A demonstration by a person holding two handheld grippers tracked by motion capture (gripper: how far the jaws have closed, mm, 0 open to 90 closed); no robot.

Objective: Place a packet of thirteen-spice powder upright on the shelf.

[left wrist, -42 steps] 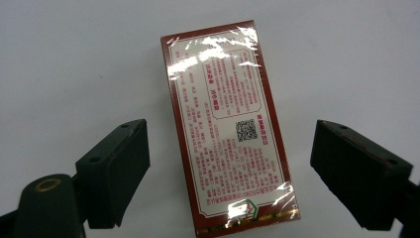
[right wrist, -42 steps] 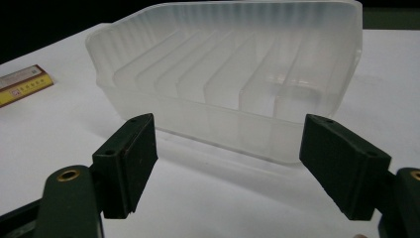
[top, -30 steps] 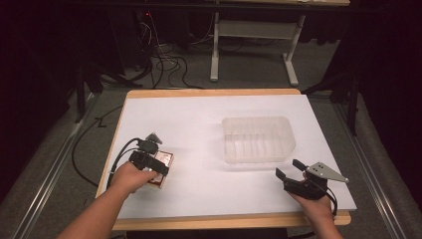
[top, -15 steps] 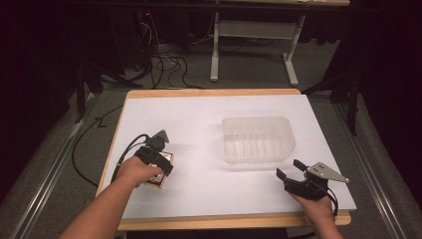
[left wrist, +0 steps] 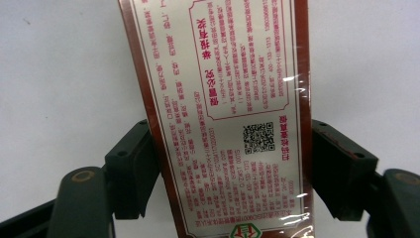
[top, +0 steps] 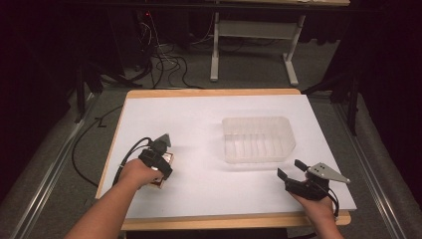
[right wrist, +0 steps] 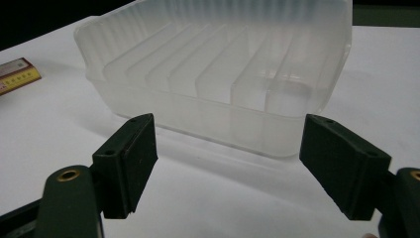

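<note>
Since earlier frame our left gripper jaws have just closed, now grasping flat red-and-cream printed cardboard box on white worktop. Right gripper jaws released near ribbed translucent plastic tray. Grasp done; lift and placing left, we judge.

The high view looks forward and down over the white table from the person's side, taking in the floor beyond. The left gripper view sits very close above a printed box (the box seen at the table's left from above). The right gripper view looks low and level at the clear ribbed tray, also seen from above.
</note>
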